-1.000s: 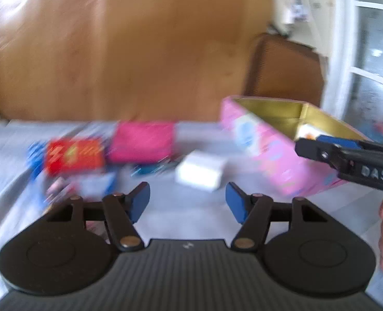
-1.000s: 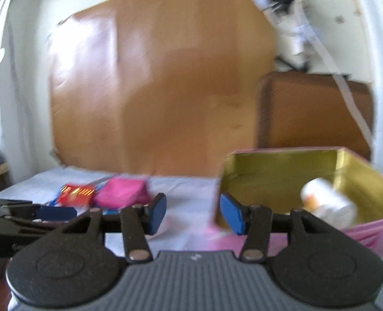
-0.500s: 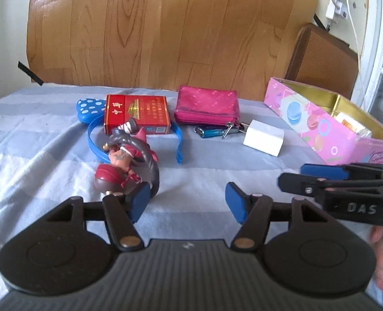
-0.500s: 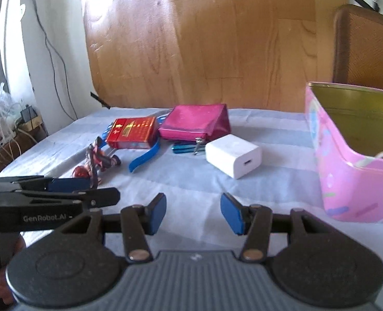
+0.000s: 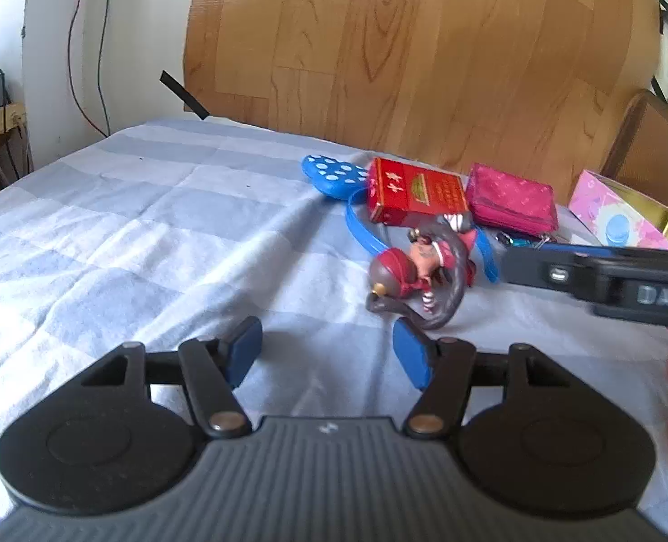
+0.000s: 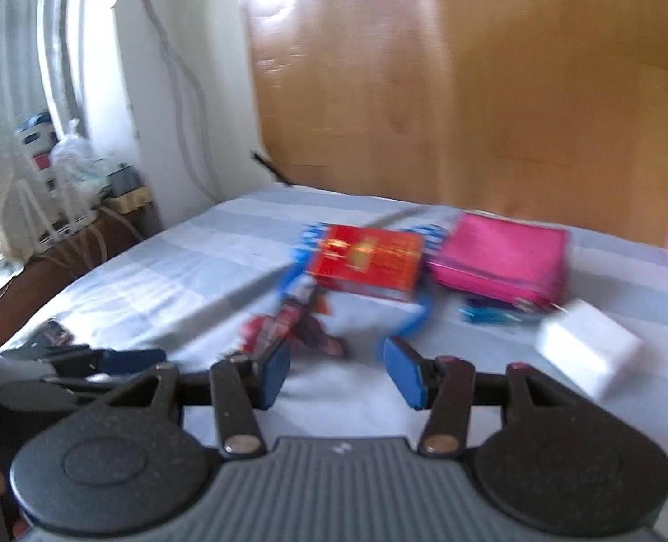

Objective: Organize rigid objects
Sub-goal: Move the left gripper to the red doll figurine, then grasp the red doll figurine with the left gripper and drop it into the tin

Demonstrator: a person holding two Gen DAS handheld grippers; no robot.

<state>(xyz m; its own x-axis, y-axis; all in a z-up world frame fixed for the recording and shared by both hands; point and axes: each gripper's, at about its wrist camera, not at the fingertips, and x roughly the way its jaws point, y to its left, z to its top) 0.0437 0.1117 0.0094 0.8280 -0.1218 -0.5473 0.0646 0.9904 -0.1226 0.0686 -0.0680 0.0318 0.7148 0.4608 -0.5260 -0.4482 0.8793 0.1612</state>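
Fingers of both grippers spread apart, gripping nothing.

Left gripper (image 5: 327, 354) and right gripper (image 6: 336, 372) hang over the striped cloth (image 5: 153, 235). Ahead lie a toy figure (image 5: 417, 271), red box (image 5: 415, 192), pink pouch (image 5: 510, 201), blue headband (image 5: 356, 221) and white charger (image 6: 589, 352); the pink tin (image 5: 614, 217) sits far right.

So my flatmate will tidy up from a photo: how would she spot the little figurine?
On the blue-striped cloth, find the cluster near the wooden panel: red box, pink purse, blue headband. The figurine lies in front of the red box, the only rounded, dark-red character toy.
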